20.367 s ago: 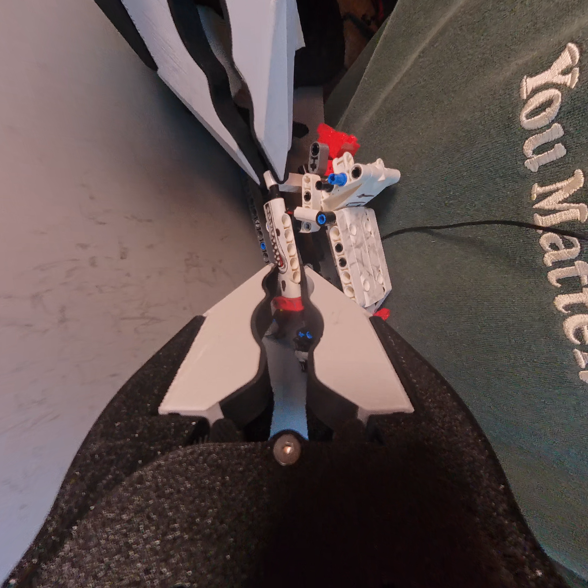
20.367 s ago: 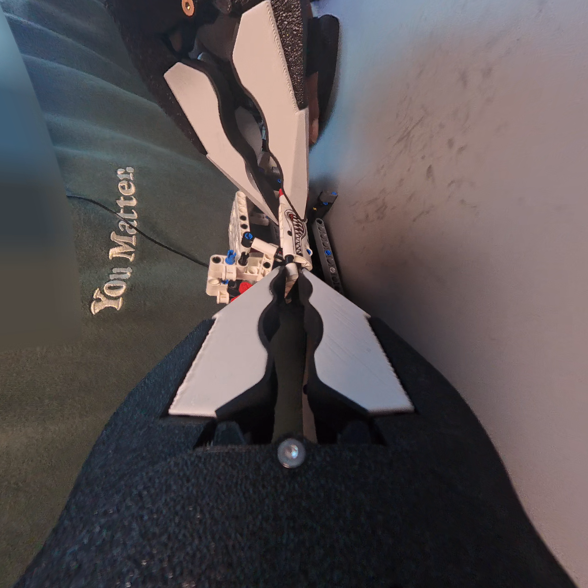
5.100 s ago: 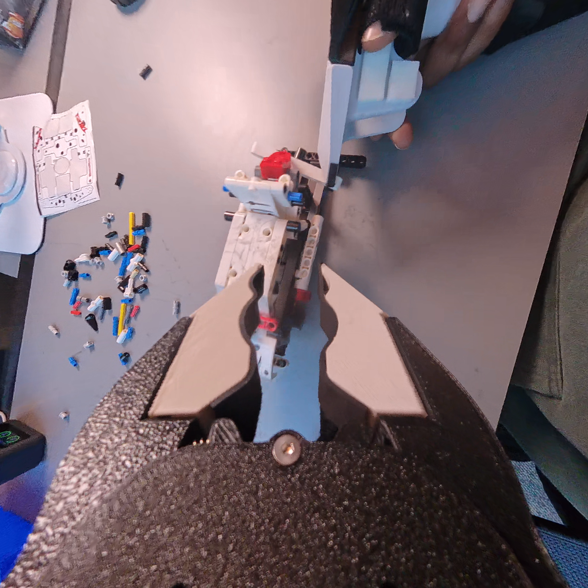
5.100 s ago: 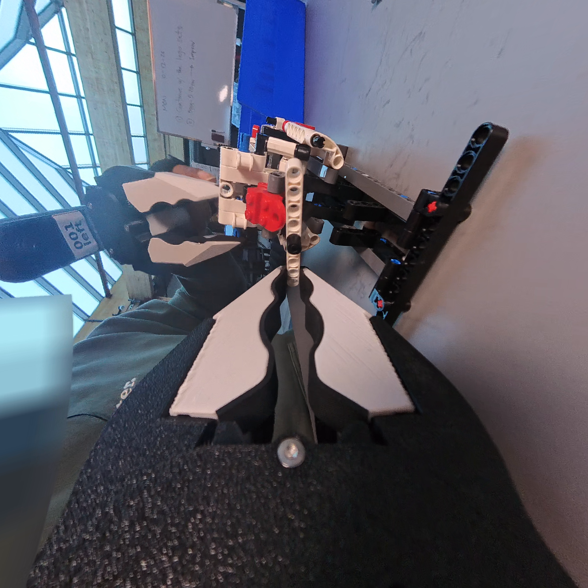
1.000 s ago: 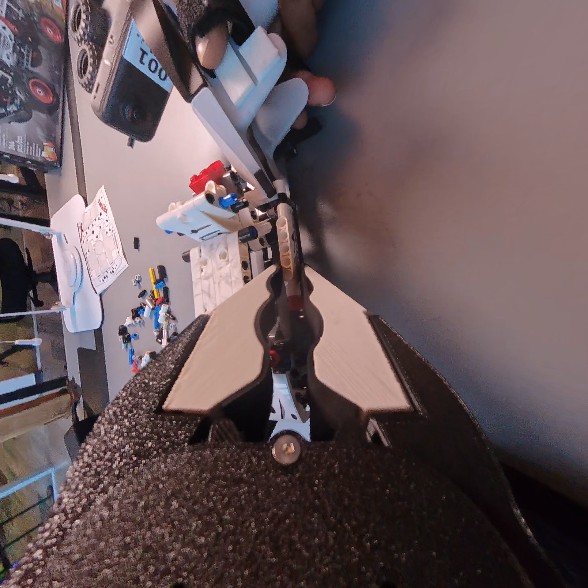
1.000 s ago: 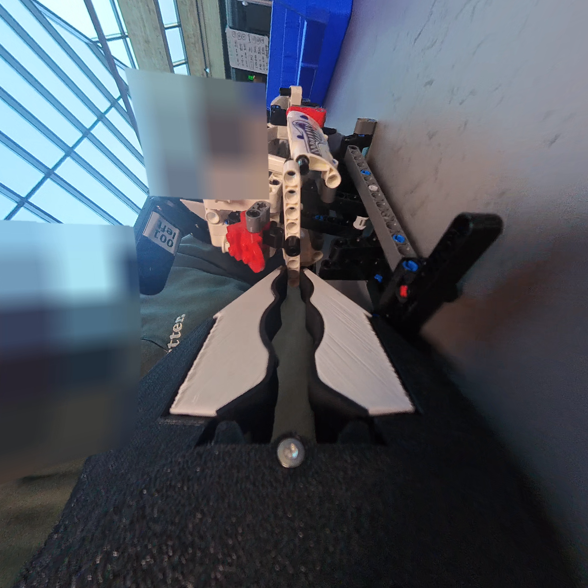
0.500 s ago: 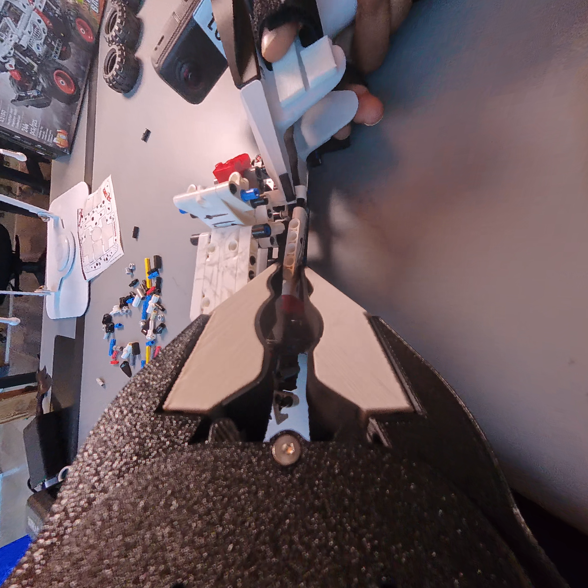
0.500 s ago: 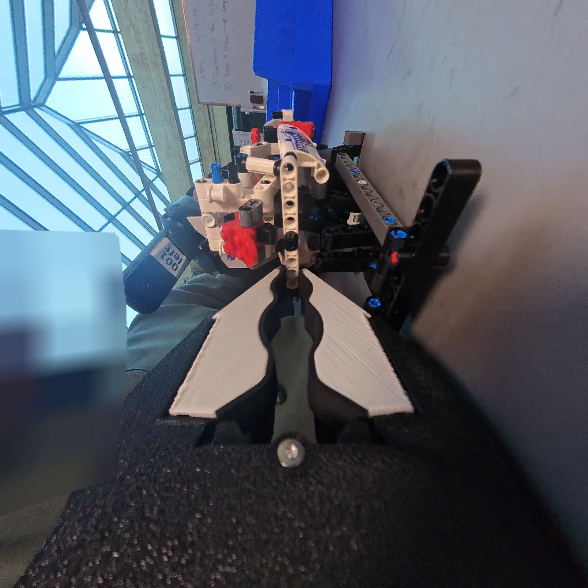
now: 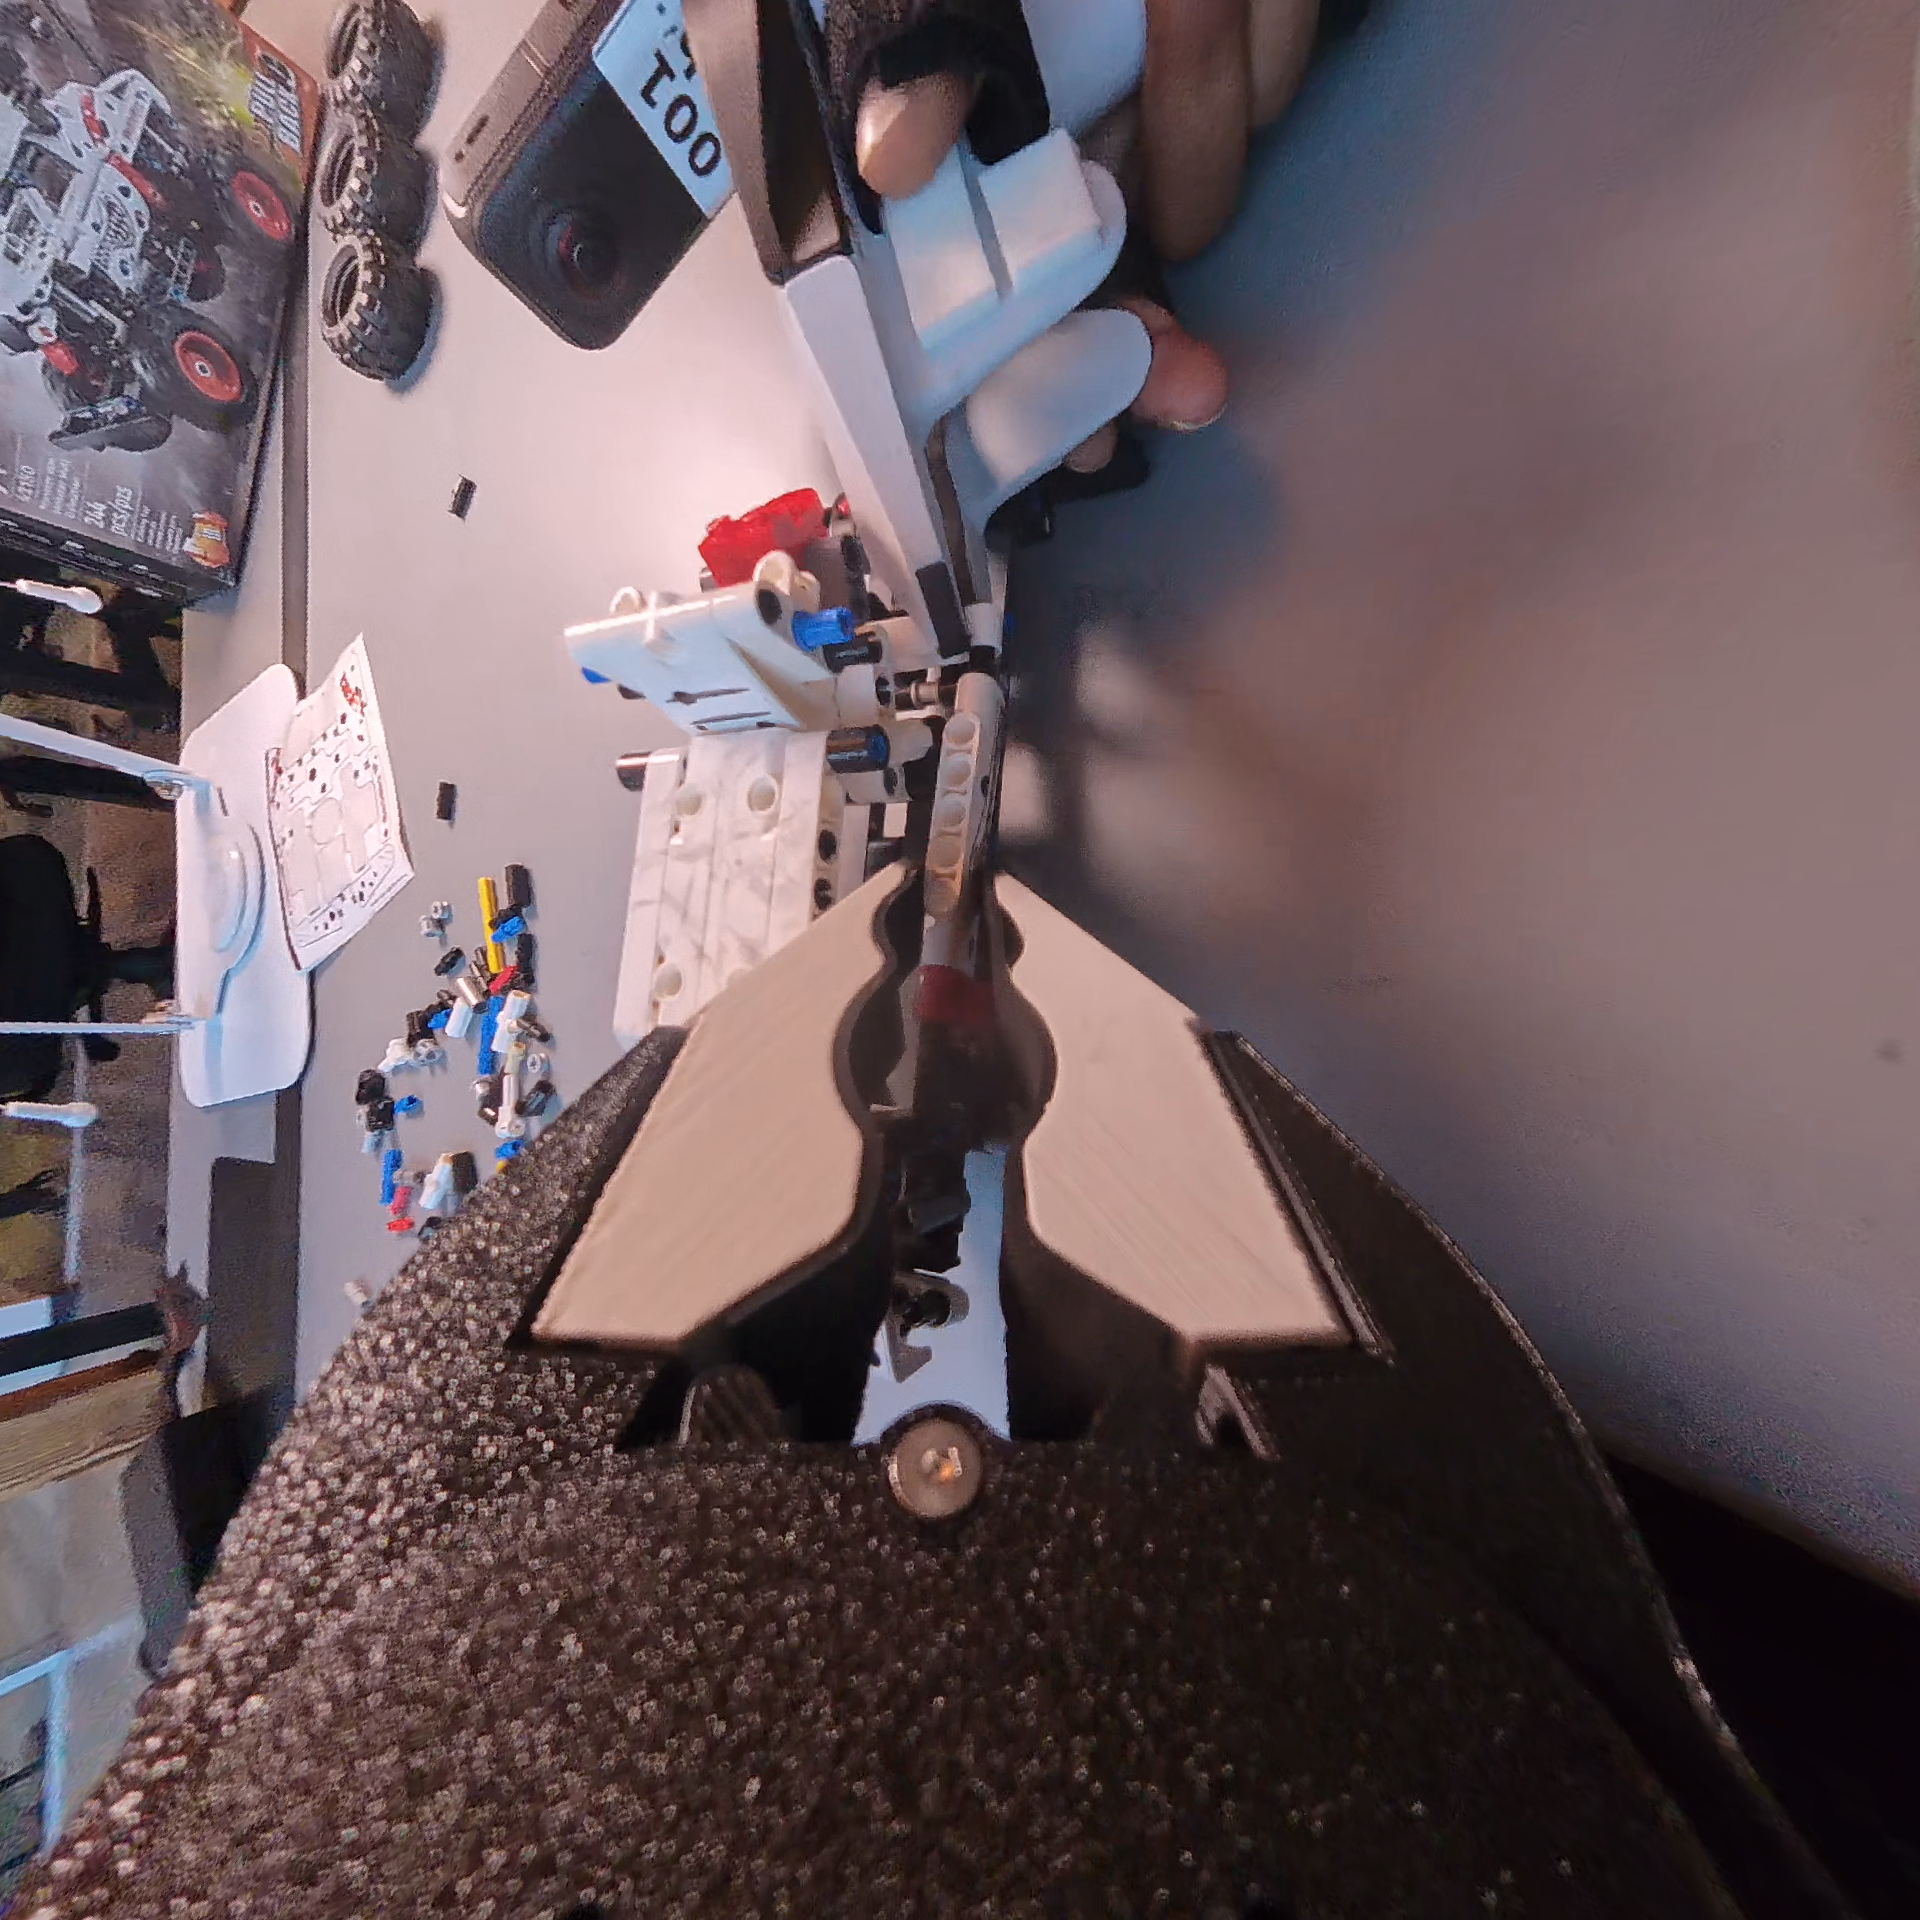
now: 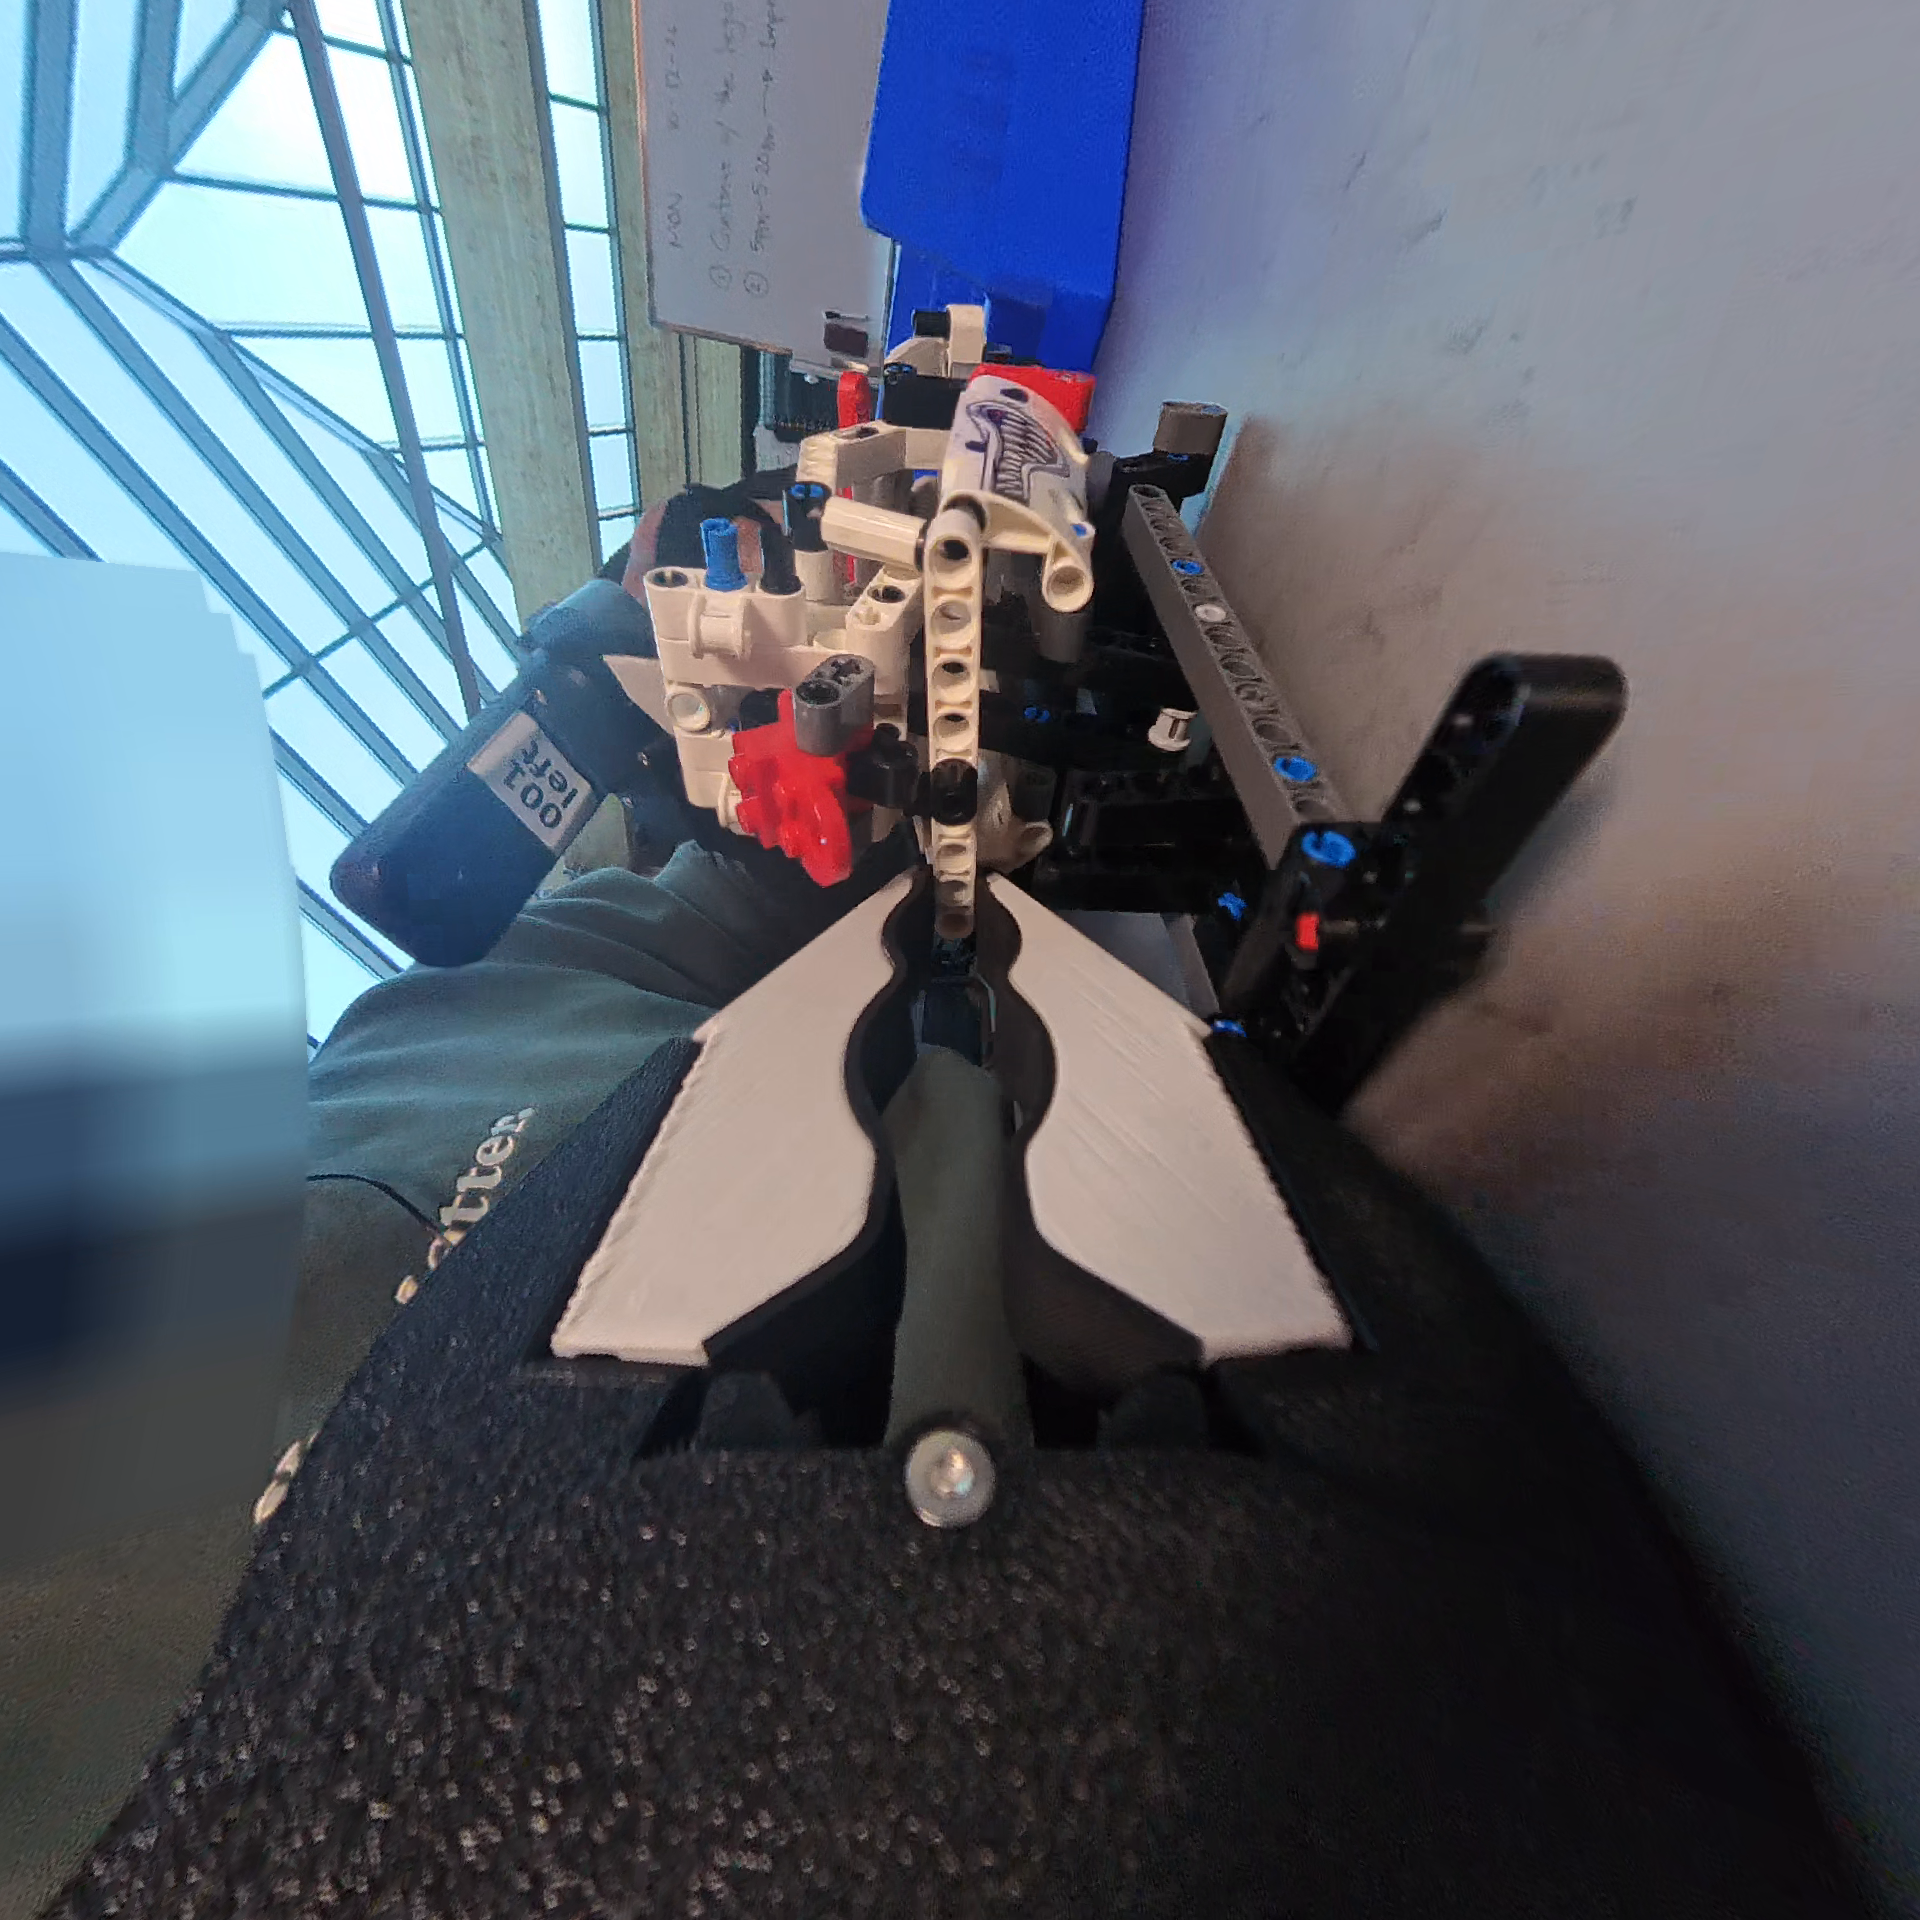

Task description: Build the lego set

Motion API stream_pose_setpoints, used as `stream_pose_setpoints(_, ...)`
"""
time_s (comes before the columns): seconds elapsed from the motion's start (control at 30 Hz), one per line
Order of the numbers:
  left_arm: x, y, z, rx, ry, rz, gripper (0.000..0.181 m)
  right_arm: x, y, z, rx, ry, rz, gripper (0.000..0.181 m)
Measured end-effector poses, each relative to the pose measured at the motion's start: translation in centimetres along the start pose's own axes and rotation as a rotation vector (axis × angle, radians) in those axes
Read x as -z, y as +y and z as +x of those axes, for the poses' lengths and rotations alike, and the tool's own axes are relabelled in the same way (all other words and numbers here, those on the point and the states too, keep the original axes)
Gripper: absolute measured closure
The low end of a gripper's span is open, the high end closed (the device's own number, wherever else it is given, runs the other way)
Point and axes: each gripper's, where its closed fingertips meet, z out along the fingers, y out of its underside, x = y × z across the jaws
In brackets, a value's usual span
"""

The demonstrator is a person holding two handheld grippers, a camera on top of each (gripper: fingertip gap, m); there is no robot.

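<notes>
The partly built lego model [image 9: 727,665] is white, black and grey with a red piece [image 9: 764,530], and is held over the grey table [image 9: 1507,623]. My left gripper [image 9: 945,904] is shut on one end of the model's slim white beam [image 9: 961,790]. My right gripper [image 9: 971,613], held by a hand, comes in from above and grips the far end. In the right wrist view my right gripper [image 10: 956,899] is shut on the white holed beam [image 10: 954,675], beside a red gear [image 10: 795,795] and a long black beam [image 10: 1444,821]. The left gripper's tips are hidden behind the model.
Loose small lego pieces [image 9: 468,1039] lie on the table at the left, with an instruction sheet [image 9: 332,810], the set's box [image 9: 125,260] and black tyres [image 9: 374,208]. A blue bin [image 10: 1008,145] and a whiteboard [image 10: 748,156] stand beyond the model. A green-sleeved arm [image 10: 468,1091] is at the lower left. Tip to tip, the grippers are about 4 cm apart.
Both grippers have turned the model together while staying shut on it. In the right wrist view the model now sits closer and shows more of its white and red front.
</notes>
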Motion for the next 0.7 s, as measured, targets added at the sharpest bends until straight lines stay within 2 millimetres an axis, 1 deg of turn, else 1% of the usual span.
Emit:
stream_pose_setpoints(0.13,0.3,-0.2,-0.3,0.078,0.007,0.071,0.173,0.0,-0.5,-0.3,0.051,0.003,0.034,0.175)
stream_pose_setpoints(0.27,0.5,-0.3,-0.4,0.097,0.006,0.086,0.174,-0.1,-0.5,-0.5,0.084,0.014,0.037,0.175)
stream_pose_setpoints(0.43,0.2,0.1,-0.1,-0.021,-0.028,0.017,0.172,-0.2,-0.1,0.3,0.029,0.049,0.001,0.175)
stream_pose_setpoints(0.57,0.2,0.3,-0.3,-0.037,-0.047,-0.016,0.169,-0.2,-0.2,0.6,0.026,0.062,0.010,0.175)
stream_pose_setpoints(0.63,0.5,0.2,-0.2,-0.015,-0.046,-0.021,0.161,-0.2,-0.2,0.6,0.031,0.069,0.012,0.175)
stream_pose_setpoints(0.7,1.4,0.2,-0.4,0.029,-0.063,-0.031,0.154,-0.2,-0.1,0.6,0.019,0.074,0.017,0.174)
